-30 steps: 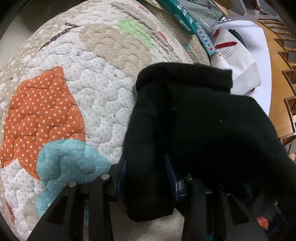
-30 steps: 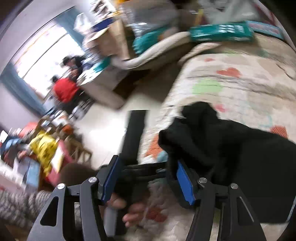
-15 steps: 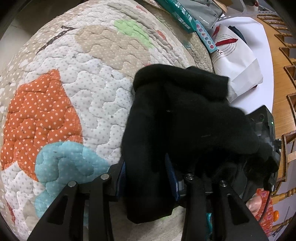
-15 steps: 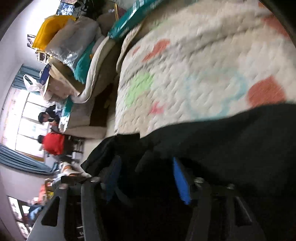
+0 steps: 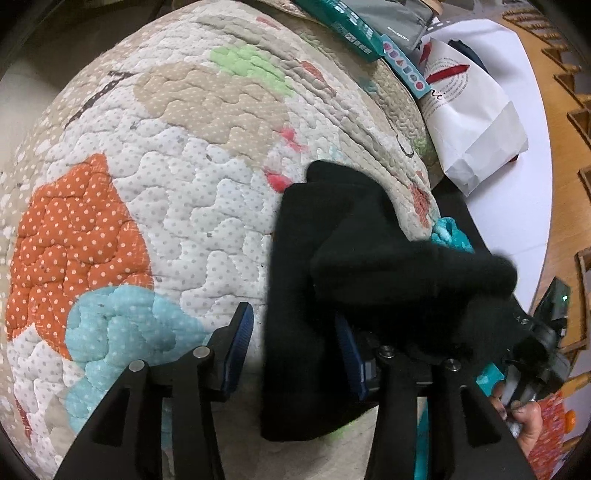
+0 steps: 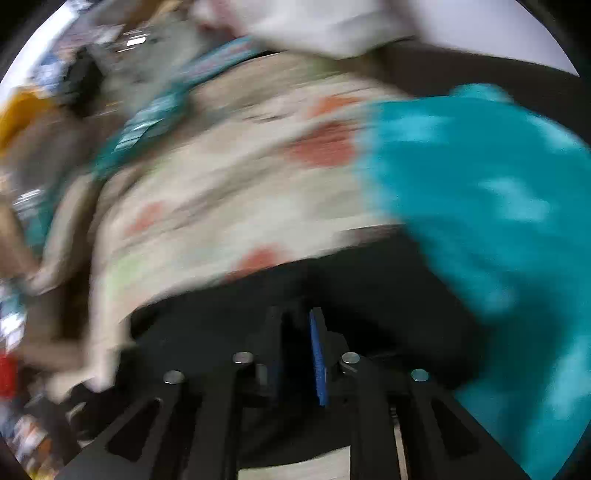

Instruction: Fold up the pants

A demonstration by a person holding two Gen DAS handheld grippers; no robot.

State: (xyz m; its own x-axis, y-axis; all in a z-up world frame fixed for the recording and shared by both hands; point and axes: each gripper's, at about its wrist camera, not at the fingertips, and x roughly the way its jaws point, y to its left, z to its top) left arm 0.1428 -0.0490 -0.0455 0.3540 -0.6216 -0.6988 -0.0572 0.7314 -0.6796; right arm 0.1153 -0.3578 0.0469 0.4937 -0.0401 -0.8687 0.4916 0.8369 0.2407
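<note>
The black pants lie bunched on a patchwork quilt. In the left wrist view my left gripper is open, its blue-padded fingers standing either side of a hanging fold of the pants. The right gripper's body shows at the right edge, pulling a bunch of the black cloth out to the right. The right wrist view is blurred by motion: my right gripper is shut on the black pants, with its fingers nearly together.
A teal cloth lies to the right of the pants, also showing in the left wrist view. A white paper bag and teal boxes lie beyond the quilt. A wooden floor is at far right.
The right gripper has closed on the pants and swung fast, drawing the cloth out to the right. The left gripper stays open in place around the fold.
</note>
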